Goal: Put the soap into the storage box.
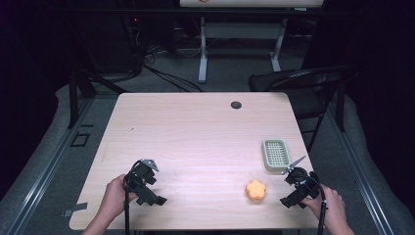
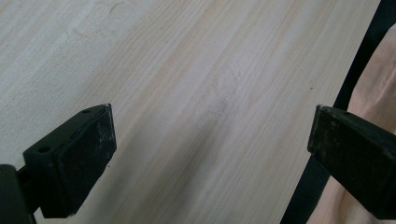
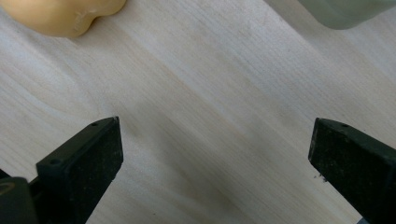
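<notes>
An orange flower-shaped sponge [image 1: 255, 190] lies on the light wooden table [image 1: 195, 127] near its front right. Just behind it and to the right sits a pale green slotted soap tray [image 1: 275, 153]. My right gripper [image 1: 292, 177] is held low to the right of the sponge, open, with bare table between its jaws [image 3: 212, 154]; the sponge's edge [image 3: 60, 16] and the tray's corner [image 3: 345, 11] show at the top of the right gripper view. My left gripper [image 1: 147, 178] rests at the front left, open over bare wood [image 2: 210, 140].
A small dark round grommet [image 1: 236, 105] is set in the table's far side. A black folding chair [image 1: 303, 85] stands beyond the right back corner. White desk legs [image 1: 203, 54] and cables lie on the floor behind. The table's front edge is close under both hands.
</notes>
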### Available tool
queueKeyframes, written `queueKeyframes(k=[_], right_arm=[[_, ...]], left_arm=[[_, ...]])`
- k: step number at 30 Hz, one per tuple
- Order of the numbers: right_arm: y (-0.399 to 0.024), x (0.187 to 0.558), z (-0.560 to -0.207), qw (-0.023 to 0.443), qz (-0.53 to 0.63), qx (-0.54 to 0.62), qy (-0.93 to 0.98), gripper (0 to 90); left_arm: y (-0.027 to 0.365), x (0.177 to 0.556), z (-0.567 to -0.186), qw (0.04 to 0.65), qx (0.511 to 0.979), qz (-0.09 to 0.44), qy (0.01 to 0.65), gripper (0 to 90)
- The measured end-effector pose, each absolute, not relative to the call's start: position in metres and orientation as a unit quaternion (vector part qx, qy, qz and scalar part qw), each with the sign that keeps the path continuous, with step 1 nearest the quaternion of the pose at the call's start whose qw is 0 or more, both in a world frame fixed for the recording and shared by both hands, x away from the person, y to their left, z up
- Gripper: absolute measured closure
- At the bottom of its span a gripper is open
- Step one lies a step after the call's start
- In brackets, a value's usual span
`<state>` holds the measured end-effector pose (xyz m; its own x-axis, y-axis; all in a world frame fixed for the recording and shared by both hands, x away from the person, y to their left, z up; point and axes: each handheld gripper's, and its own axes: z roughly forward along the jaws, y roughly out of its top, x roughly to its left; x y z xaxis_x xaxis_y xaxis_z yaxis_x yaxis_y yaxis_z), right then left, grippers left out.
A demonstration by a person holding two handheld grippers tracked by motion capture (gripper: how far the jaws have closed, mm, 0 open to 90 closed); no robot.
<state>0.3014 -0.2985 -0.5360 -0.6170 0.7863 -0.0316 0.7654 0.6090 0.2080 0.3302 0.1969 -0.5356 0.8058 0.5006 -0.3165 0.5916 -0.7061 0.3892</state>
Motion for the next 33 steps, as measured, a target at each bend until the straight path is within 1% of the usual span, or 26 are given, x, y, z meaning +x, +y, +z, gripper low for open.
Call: queueKeyframes(k=[2,8,10,11,16,33], right_arm=[[-0.299,0.302,-0.536,0.054,0.082,0.428,0.898,3.3],[-0.296,0.303,-0.535,0.062,0.098,0.426,0.897,3.5],[-0.294,0.304,-0.535,0.061,0.097,0.424,0.898,2.1],[-0.293,0.305,-0.536,0.065,0.081,0.422,0.901,0.0],[-0.291,0.307,-0.538,0.057,0.085,0.422,0.901,0.0],[-0.261,0.309,-0.530,0.048,0.110,0.400,0.909,0.0]], left_arm=[[0.197,0.330,-0.536,0.241,0.919,-0.095,0.297,1.4],[0.197,0.330,-0.536,0.240,0.919,-0.094,0.298,1.3],[0.197,0.330,-0.536,0.242,0.919,-0.095,0.298,1.3],[0.197,0.330,-0.536,0.242,0.919,-0.093,0.297,1.3],[0.197,0.330,-0.536,0.242,0.919,-0.095,0.298,1.3],[0.197,0.330,-0.535,0.242,0.919,-0.093,0.298,1.3]])
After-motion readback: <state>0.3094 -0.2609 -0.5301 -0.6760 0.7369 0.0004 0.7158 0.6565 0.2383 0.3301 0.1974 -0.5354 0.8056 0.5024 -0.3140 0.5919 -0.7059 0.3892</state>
